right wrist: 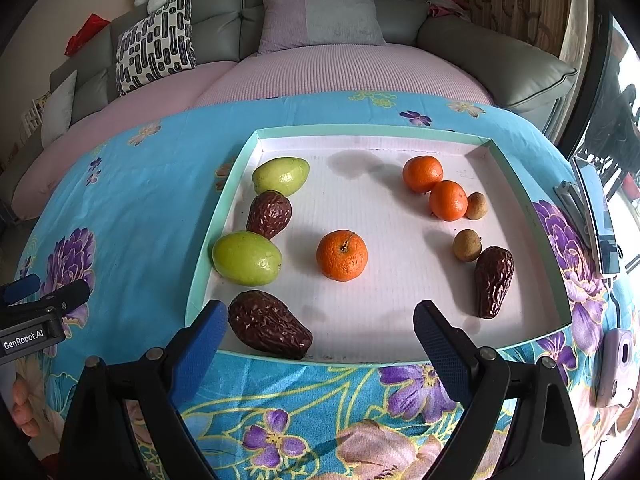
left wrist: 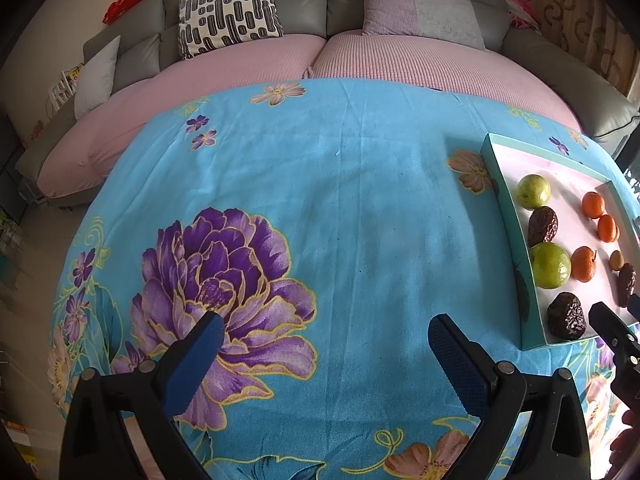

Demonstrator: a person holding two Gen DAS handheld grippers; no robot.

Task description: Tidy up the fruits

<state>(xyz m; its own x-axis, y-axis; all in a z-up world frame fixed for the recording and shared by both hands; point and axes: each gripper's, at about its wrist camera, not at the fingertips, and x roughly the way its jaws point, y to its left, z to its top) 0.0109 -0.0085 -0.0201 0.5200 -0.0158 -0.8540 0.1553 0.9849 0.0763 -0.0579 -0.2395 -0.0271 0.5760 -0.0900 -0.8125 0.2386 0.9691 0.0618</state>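
A shallow teal-rimmed tray (right wrist: 224,200) with a white floor holds the fruit. Two green fruits (right wrist: 246,258) (right wrist: 282,175) and two wrinkled brown dates (right wrist: 269,324) (right wrist: 269,214) lie along its left side. One orange (right wrist: 342,255) sits mid-tray, two more oranges (right wrist: 448,200) at the back right beside two small brown longans (right wrist: 467,245), and a third date (right wrist: 494,282) lies at the right. My right gripper (right wrist: 320,320) hovers open over the tray's near edge, holding nothing. My left gripper (left wrist: 326,330) is open over bare cloth, left of the tray (left wrist: 516,248).
The tray rests on a blue floral cloth (left wrist: 320,200) over a table. A grey sofa with a pink cover (left wrist: 360,56) and cushions stands behind. A phone (right wrist: 596,216) and a small pink camera (right wrist: 618,364) lie to the tray's right.
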